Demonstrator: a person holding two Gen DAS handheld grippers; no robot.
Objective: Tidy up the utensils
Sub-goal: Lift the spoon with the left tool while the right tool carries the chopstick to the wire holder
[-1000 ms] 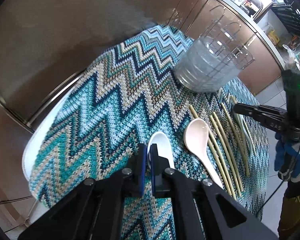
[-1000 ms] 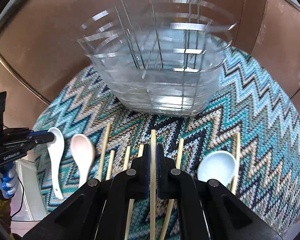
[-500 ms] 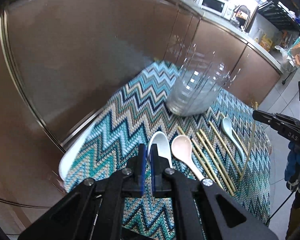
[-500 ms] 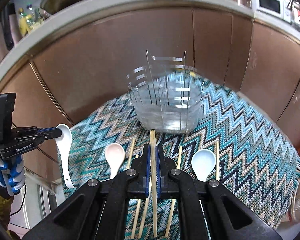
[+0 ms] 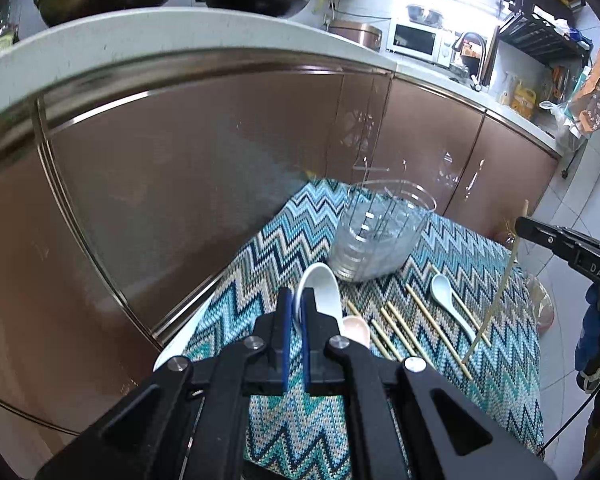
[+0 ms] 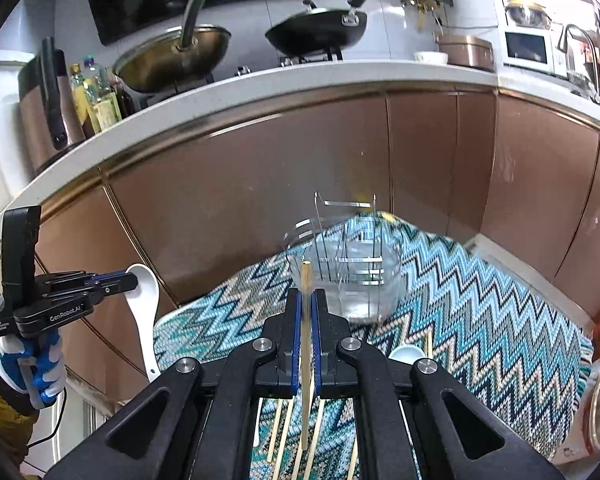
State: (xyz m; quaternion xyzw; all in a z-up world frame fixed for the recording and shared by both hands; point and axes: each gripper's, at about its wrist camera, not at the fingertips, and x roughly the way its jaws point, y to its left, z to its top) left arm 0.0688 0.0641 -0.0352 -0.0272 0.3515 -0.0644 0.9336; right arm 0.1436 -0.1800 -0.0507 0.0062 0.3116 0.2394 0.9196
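My left gripper (image 5: pixel 295 300) is shut on a white ceramic spoon (image 5: pixel 320 292) and holds it high above the table; the right wrist view shows the spoon (image 6: pixel 144 304) hanging from it at the left. My right gripper (image 6: pixel 307 300) is shut on a bamboo chopstick (image 6: pixel 306 344), lifted above the table; it shows in the left wrist view (image 5: pixel 496 300) at the right. A clear divided utensil holder (image 5: pixel 376 236) stands at the far side of the zigzag cloth (image 5: pixel 480 380). A pink spoon (image 5: pixel 358 330), a pale blue spoon (image 5: pixel 446 296) and several chopsticks (image 5: pixel 400 328) lie on the cloth.
Brown cabinet fronts (image 5: pixel 180 184) run close behind the small table. The counter above holds pans (image 6: pixel 316 32), bottles (image 6: pixel 96 96) and a microwave (image 5: pixel 416 38). A white table edge (image 5: pixel 180 340) shows at the cloth's left side.
Both grippers have risen well above the table, the left carrying the white spoon and the right carrying the chopstick. The holder and the cloth now look smaller and farther below.
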